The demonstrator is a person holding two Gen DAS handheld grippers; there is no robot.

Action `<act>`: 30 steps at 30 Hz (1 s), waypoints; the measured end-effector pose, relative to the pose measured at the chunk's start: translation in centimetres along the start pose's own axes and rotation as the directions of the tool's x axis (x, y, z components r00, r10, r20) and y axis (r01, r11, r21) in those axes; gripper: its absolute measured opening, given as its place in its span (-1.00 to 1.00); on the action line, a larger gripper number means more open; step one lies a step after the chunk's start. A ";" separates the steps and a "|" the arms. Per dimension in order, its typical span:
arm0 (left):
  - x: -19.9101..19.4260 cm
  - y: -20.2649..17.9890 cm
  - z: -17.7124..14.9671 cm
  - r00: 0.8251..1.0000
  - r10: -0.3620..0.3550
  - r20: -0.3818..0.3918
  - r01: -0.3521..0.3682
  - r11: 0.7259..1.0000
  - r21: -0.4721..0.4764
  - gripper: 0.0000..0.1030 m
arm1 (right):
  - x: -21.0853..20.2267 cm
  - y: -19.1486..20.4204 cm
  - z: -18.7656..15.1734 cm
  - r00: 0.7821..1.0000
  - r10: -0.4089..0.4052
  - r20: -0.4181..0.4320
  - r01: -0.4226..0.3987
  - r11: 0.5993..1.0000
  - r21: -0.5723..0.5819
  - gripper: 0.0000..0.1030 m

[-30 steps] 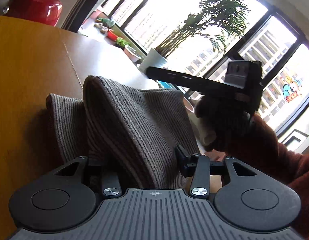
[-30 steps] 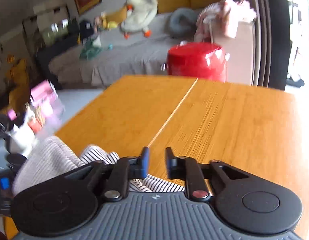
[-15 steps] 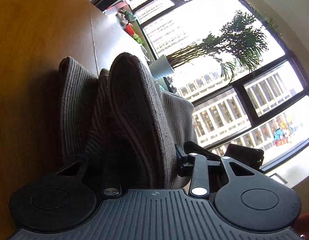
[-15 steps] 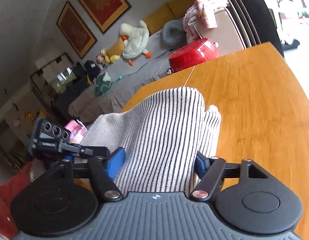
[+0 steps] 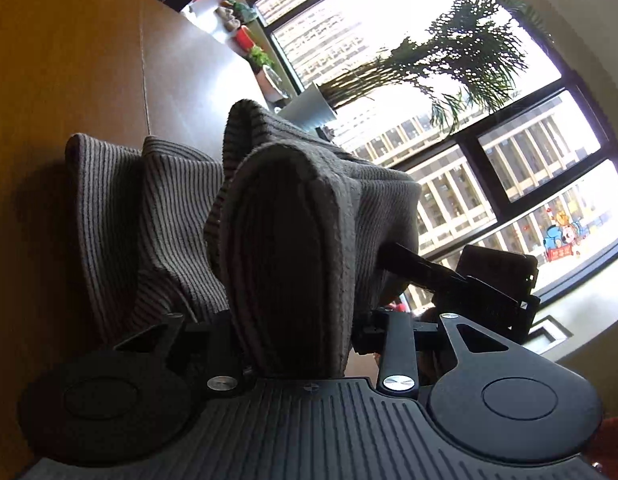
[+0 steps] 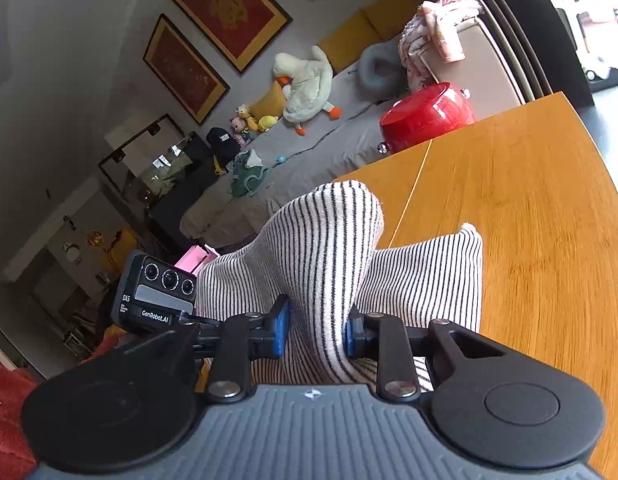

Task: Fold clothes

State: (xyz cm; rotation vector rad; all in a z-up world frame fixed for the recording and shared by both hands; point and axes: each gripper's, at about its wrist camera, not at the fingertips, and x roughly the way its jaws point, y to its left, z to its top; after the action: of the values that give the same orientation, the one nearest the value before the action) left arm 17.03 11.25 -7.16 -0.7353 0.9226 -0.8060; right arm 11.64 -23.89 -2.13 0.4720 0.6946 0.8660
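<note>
Striped garment (image 6: 333,256) now bunched higher, both claws still clamped

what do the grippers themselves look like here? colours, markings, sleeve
Both are black with a ribbed grey deck and round side discs. The right gripper has blue finger pads. The left gripper, seen from the right, shows three lenses and "GenRobot.AI" lettering. Red fuzzy sleeve.

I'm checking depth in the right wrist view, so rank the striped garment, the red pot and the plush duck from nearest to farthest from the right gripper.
1. striped garment: clamped in the right gripper.
2. red pot: beyond the table's far edge, right of centre.
3. plush duck: on the grey couch behind, upper centre.
</note>
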 end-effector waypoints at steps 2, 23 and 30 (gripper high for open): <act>0.2 1.5 0.5 1.000 0.012 -0.002 -0.012 0.999 -0.041 -0.25 | 1.2 -0.9 0.9 1.000 -0.010 -0.001 0.010 1.000 0.016 -0.51; -8.0 -8.0 4.1 0.930 0.207 0.303 -0.306 0.892 0.331 0.42 | 7.8 -3.9 0.3 0.993 -0.114 -0.045 0.114 0.993 0.013 -0.33; -1.7 -10.5 5.2 0.941 0.280 0.190 -0.339 0.763 0.551 0.61 | 7.7 -3.4 0.5 0.988 -0.141 -0.054 0.141 0.990 -0.008 -0.32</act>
State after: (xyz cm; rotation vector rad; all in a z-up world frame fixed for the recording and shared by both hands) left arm 18.17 8.42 4.29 -0.0739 0.6315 -0.6922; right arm 17.30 -19.56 -6.70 0.3921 0.7671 0.7489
